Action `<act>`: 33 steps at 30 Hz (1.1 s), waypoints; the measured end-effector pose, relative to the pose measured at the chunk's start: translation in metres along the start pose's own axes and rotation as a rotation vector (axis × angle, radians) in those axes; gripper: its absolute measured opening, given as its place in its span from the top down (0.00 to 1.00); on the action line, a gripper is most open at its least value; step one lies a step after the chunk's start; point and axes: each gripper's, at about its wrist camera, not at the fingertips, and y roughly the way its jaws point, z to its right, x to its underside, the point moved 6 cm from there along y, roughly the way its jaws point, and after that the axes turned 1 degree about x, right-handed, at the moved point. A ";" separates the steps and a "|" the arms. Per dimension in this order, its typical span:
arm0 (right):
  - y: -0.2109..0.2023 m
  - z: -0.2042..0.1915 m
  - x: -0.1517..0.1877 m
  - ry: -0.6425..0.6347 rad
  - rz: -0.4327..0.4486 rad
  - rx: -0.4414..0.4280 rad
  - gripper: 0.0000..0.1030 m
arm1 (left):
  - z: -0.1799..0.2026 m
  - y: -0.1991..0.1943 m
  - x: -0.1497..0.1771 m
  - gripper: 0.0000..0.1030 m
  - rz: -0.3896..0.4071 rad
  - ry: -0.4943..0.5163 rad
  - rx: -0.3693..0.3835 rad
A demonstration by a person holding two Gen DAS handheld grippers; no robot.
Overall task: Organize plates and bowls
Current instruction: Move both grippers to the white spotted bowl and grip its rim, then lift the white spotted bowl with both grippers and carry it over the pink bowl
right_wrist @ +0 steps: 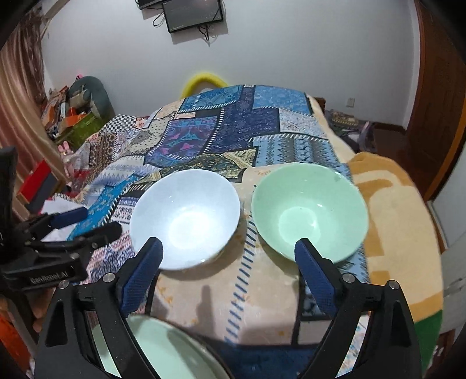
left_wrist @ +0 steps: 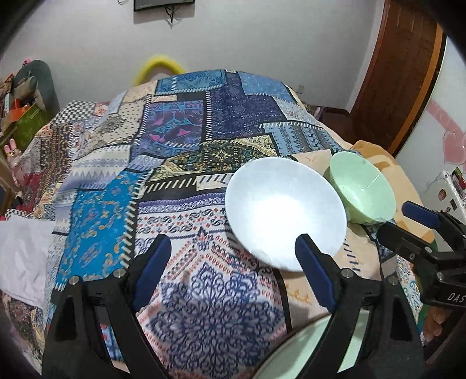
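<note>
Right wrist view shows me a bed (right_wrist: 204, 140) covered with a patchwork quilt (right_wrist: 233, 128) in blues and creams, a yellow-tan blanket (right_wrist: 393, 221) along its right side. My right tool (right_wrist: 227, 256) hangs above it, fingers wide apart and holding nothing. Past them a white bowl (right_wrist: 186, 215) and a green bowl (right_wrist: 308, 210) sit upright side by side on the quilt, close but apart. A pale green plate (right_wrist: 163, 349) lies at the near edge. My left tool (left_wrist: 233, 247) is also spread apart and empty. Behind are a white wall (right_wrist: 291, 52) with a dark screen (right_wrist: 192, 14), a wooden door (right_wrist: 437, 102) and cluttered boxes (right_wrist: 72, 116).
</note>
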 end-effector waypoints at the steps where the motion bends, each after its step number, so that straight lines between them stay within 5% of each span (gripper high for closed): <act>1: 0.003 0.000 -0.001 0.001 -0.003 -0.002 0.24 | 0.000 0.004 -0.001 0.22 -0.005 0.002 0.003; 8: 0.025 0.000 0.004 0.016 -0.054 -0.045 0.54 | -0.001 0.036 -0.008 0.49 -0.065 -0.010 0.032; 16: 0.044 -0.005 0.005 0.033 -0.107 -0.089 0.68 | -0.004 0.059 -0.007 0.73 -0.124 -0.014 0.051; 26: 0.065 -0.002 0.009 0.048 -0.153 -0.079 0.82 | -0.005 0.075 -0.007 0.87 -0.164 -0.051 0.079; 33: 0.066 -0.001 0.008 0.051 -0.146 -0.080 0.83 | -0.003 0.077 -0.006 0.88 -0.153 -0.035 0.066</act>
